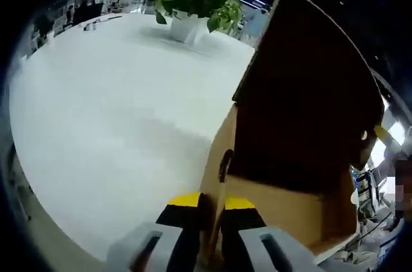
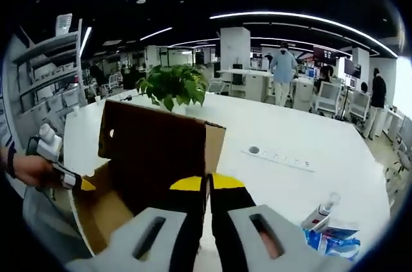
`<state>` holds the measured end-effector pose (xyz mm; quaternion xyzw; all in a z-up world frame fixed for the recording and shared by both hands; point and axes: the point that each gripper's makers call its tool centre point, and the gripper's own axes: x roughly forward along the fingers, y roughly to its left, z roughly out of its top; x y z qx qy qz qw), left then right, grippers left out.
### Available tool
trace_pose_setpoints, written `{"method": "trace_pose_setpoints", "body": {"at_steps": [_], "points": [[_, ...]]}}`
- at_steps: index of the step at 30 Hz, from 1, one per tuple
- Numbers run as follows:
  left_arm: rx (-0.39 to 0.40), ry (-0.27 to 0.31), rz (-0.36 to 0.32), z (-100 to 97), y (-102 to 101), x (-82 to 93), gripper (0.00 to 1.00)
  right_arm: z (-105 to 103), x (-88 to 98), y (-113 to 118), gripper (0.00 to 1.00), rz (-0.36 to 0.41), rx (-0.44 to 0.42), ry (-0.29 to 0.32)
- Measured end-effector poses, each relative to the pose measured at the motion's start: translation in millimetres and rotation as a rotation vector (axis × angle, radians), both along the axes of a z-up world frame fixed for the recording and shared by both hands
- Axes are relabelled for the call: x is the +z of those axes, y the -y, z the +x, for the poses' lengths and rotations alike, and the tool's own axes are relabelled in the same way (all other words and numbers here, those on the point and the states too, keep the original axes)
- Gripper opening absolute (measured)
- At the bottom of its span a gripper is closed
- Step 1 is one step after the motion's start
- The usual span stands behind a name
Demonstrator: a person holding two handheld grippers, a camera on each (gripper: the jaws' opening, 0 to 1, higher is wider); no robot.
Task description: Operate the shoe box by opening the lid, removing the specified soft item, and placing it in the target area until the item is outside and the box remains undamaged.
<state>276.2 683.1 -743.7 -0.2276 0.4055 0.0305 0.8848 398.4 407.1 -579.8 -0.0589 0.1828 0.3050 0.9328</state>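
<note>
Open cardboard shoe box (image 2: 151, 156) on white surface (image 2: 290, 137) in open-plan office, left hand-held gripper (image 1: 212, 204) clamping box wall, right hand-held gripper (image 2: 207, 185) closed, potted plant (image 2: 172, 87) behind.

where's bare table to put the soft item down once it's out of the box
Widest bare patch: white table between the shoe box and the power strip. Also bare: table between the potted plant and the box, in the left gripper view. Crowded: near right corner, with a bottle and blue packet.

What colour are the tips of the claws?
Yellow tips on black fingers, clearest in the right gripper view, where the claw sits shut before the box.
</note>
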Motion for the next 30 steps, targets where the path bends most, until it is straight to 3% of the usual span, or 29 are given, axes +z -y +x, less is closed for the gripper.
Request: {"method": "trace_pose_setpoints", "body": {"at_steps": [6,15,18,22,30], "points": [[-0.007,0.006,-0.002,8.2,4.2,1.0,0.11,-14.8,-9.4,-7.3,0.00,-0.021,0.028,-0.005],[0.010,0.025,-0.019,15.1,-1.6,3.4,0.13,-25.1,-25.9,5.6,0.00,0.001,-0.005,-0.037],[0.012,0.024,-0.013,17.2,-1.6,3.3,0.13,-28.4,-26.5,4.9,0.00,-0.041,0.003,-0.010],[0.019,0.028,-0.022,22.7,-2.6,4.0,0.13,-30.4,-28.3,6.7,0.00,-0.022,-0.015,-0.011],[0.009,0.051,-0.041,24.5,-3.4,7.0,0.14,-44.9,-39.4,8.1,0.00,-0.057,-0.010,-0.009]]}}
